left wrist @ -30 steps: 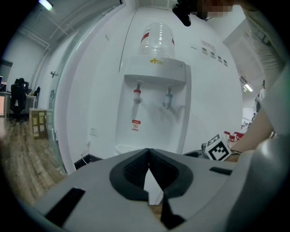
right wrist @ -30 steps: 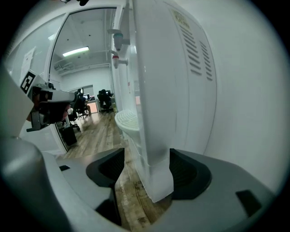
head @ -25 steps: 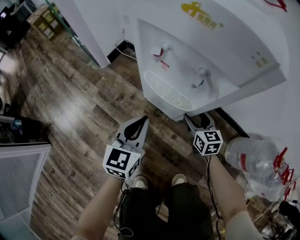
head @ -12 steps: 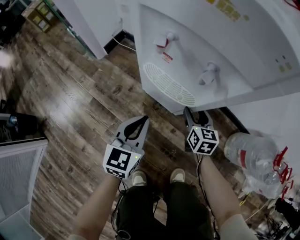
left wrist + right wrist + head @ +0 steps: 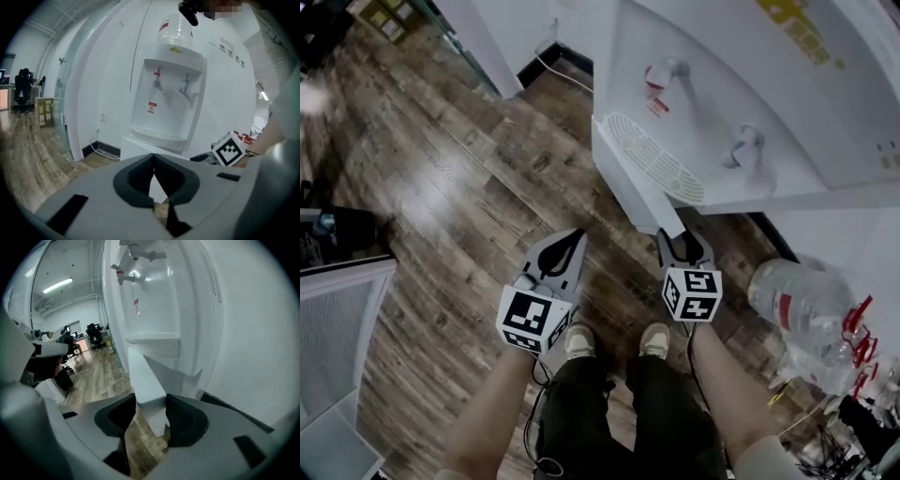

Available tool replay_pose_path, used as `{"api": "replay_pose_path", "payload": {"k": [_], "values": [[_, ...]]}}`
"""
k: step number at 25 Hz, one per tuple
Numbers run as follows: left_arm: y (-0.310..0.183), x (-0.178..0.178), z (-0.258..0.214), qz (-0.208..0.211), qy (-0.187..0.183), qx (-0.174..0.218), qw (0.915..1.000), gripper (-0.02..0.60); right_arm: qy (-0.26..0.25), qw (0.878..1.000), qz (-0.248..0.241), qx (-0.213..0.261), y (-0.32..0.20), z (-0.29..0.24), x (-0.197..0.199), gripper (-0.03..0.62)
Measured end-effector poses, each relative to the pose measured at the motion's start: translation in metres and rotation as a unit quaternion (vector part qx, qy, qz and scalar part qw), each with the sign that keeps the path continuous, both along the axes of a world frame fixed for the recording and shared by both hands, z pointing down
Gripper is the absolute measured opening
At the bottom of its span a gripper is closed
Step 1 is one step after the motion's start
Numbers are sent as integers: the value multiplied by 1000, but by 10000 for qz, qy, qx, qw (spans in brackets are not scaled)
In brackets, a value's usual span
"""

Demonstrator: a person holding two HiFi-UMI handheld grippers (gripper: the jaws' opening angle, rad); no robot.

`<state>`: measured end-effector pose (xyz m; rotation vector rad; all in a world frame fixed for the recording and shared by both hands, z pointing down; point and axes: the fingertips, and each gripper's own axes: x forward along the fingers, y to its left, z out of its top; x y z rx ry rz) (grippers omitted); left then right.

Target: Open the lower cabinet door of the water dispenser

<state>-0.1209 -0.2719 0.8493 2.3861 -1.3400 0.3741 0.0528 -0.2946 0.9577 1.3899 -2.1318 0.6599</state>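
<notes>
Fig. | right gripper (image 5: 682, 242): jaws just closing, pinching the free edge of the ajar cabinet door (image 5: 633, 186); edge upright, straight ahead, low on the dispenser (image 5: 722, 84) | left gripper (image 5: 153, 161): closed, empty, farther off

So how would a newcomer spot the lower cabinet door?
Find the white water dispenser. Below its grilled drip tray, the lower cabinet door juts out over the wood floor, the only thin plain panel swung away from the body.

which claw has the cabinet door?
The right claw: its jaws have just closed in on the edge of the cabinet door and pinch it. The left claw is shut and empty.
</notes>
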Motion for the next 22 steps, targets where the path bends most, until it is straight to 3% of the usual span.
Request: {"api": "replay_pose_path", "payload": {"k": [5,10,15,22], "values": [[14,-37,-6,-385,-235,-63,9990,6,-177,9949,-850,-503,34,4,-66,203],[28,-76,-7,-580,-463,-128,9972,5,-496,9886,-1140,-851,51,4,-141,232],[41,-139,2,-1059,-622,-260,9921,6,-832,9811,-1423,-1015,47,3,-213,259],[52,-207,6,-1666,-578,-282,9839,5,-1272,9722,-1541,-1223,26,6,-289,274]]}}
